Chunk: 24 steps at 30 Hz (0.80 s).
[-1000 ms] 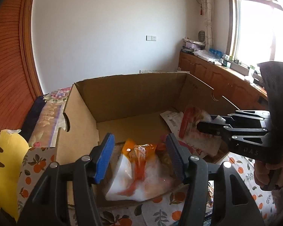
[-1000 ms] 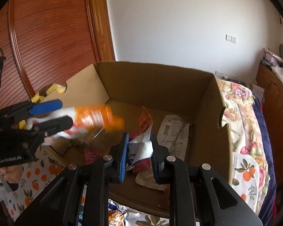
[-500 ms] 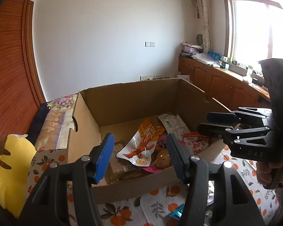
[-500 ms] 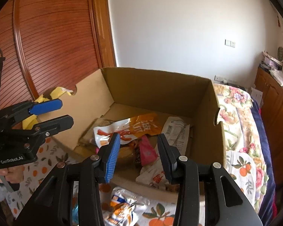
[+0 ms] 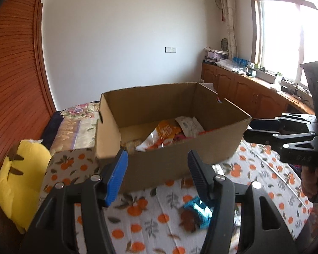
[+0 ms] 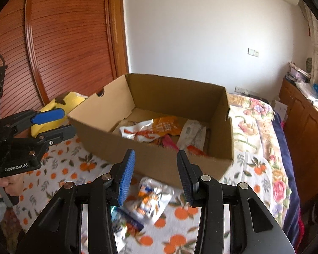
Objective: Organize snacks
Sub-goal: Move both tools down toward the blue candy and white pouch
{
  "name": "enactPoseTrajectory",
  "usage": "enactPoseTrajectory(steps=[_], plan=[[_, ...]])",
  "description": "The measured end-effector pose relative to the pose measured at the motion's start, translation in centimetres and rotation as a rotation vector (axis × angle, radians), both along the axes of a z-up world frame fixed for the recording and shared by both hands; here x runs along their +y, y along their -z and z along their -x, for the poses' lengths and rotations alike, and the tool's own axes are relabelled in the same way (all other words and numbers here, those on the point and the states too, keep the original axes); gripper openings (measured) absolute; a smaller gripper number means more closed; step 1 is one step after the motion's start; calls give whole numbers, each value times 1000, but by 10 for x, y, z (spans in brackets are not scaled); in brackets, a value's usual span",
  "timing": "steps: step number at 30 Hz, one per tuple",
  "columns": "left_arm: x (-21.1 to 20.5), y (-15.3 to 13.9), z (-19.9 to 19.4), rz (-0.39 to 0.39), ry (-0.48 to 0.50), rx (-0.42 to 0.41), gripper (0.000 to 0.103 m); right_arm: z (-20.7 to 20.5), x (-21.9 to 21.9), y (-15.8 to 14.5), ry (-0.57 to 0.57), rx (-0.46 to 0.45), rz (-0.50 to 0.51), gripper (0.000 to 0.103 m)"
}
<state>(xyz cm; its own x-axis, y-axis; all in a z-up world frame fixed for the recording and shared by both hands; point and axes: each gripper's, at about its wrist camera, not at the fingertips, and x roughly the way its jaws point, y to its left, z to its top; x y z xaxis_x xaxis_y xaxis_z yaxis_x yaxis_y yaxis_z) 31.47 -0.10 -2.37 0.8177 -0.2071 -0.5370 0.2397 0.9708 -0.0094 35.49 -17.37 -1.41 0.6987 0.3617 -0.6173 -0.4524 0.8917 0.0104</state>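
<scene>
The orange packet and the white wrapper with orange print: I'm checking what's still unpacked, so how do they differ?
The orange packet lies inside the cardboard box; the white wrapper with orange print lies outside, on the orange-patterned cloth before the box's near wall. The packet is mostly orange; the wrapper is mostly white. Neither is gripped.

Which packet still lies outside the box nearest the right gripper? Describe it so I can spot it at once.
Start at the open cardboard box on the orange-print cloth. Just before its near wall, between the open fingers of the right gripper, lies a crumpled white snack packet. Its orange-and-blue print sets it apart from the dark blue packet lower left.
</scene>
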Motion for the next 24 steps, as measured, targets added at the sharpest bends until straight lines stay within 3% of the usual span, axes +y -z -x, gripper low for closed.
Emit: enactPoseTrajectory(steps=[15, 24], plan=[[5, 32, 66, 17, -5, 59, 60, 79, 1, 6, 17, 16, 16, 42], [-7, 52, 88, 38, -1, 113, 60, 101, 2, 42, 15, 90, -1, 48]])
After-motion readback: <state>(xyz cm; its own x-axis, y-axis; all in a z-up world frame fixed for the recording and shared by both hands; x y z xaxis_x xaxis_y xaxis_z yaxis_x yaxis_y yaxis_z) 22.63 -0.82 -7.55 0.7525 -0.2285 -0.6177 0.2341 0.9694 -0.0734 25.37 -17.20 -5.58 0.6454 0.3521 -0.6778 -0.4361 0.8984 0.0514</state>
